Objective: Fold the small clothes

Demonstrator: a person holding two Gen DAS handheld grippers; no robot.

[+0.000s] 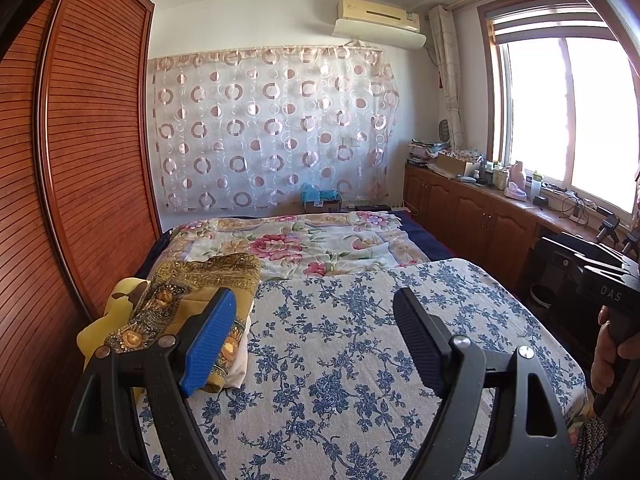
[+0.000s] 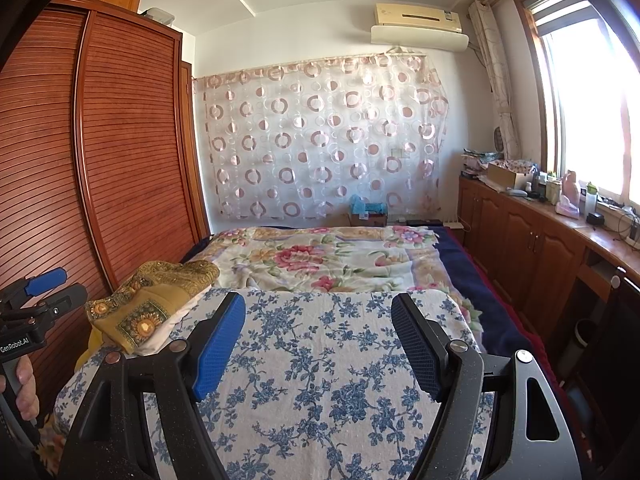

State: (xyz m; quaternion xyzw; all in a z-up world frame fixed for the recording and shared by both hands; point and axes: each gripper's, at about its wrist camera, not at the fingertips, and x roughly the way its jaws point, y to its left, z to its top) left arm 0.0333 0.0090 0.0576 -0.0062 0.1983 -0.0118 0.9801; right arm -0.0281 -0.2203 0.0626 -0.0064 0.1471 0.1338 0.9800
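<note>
Both grippers hung spread wide, empty: left gripper (image 1: 316,336), right gripper (image 2: 320,344). Gold patterned clothes pile (image 1: 188,300) sat at left edge of blue-floral cloth (image 1: 340,340), beside wardrobe (image 1: 88,140). Risk, I'd guess: pinching several layers together, dragging pile off bed edge.

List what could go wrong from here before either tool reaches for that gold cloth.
1. The gold patterned cloth sits in a loose pile at the bed's left edge by the wardrobe; a pull could drag it off.
2. It lies on a white piece and a yellow one, so a grab may lift several layers.
3. Both the left tool and right tool are open and empty, away from the pile.
</note>
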